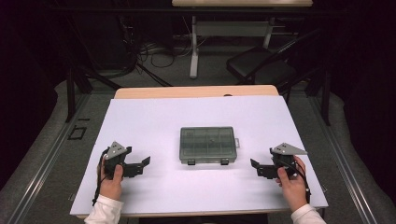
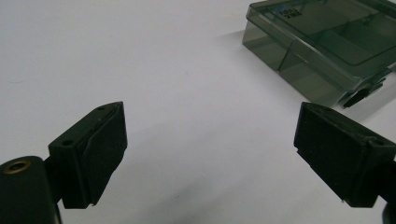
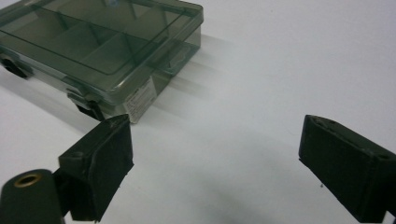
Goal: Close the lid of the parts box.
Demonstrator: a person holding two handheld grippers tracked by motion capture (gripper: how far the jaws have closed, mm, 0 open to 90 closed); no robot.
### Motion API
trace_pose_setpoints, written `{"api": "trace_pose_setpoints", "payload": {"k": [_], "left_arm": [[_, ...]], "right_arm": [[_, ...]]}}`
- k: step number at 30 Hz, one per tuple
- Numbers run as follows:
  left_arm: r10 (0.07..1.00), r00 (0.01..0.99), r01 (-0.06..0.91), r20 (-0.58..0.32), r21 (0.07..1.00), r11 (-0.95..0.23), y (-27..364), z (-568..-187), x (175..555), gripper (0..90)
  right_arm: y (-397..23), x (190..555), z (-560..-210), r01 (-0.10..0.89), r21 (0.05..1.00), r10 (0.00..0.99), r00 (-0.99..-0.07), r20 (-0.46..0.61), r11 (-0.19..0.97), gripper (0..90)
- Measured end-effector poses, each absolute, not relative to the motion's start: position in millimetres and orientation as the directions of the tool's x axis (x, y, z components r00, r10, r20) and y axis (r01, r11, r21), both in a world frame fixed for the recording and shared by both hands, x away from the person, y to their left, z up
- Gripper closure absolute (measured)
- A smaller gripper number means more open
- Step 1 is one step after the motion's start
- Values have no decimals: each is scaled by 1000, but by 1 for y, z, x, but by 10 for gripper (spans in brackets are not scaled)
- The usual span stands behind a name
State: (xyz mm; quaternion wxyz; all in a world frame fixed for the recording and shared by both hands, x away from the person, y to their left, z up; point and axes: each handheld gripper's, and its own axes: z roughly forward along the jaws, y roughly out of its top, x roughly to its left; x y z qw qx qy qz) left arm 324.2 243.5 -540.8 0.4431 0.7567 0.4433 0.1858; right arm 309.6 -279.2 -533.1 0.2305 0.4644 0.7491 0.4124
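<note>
The left hand-held gripper (image 1: 144, 164) and the right hand-held gripper (image 1: 255, 166) both rest low on the white table (image 1: 140, 126), jaws spread wide with nothing between them, each pointing inward at the box. This looks like the approach step, before any contact. The smoky clear compartment box (image 1: 208, 144) lies flat at the table's middle, between the two and apart from both, lid closed, long axis running left to right. Its two dark latches (image 1: 191, 162) face the person, so the next move likely calls for bringing a jaw tip to a latch.
</note>
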Motion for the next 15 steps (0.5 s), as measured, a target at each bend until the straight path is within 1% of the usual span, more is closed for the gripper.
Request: {"api": "trace_pose_setpoints", "payload": {"k": [2, 8, 11, 15], "left_arm": [[836, 540, 501, -95, 835, -228, 244, -542, 324, 99], [837, 539, 510, -90, 826, -240, 243, -545, 325, 99], [835, 542, 510, -94, 826, -238, 243, -545, 324, 99], [833, 543, 506, -104, 832, -226, 243, -546, 324, 100]], "right_arm": [[-280, 310, -534, 502, 832, 887, -461, 28, 235, 88], [-280, 311, -539, 484, 838, 886, -463, 1, 252, 78], [-279, 311, -541, 478, 838, 892, -452, -21, 262, 77], [-278, 312, -542, 471, 843, 892, -451, -22, 259, 78]]}}
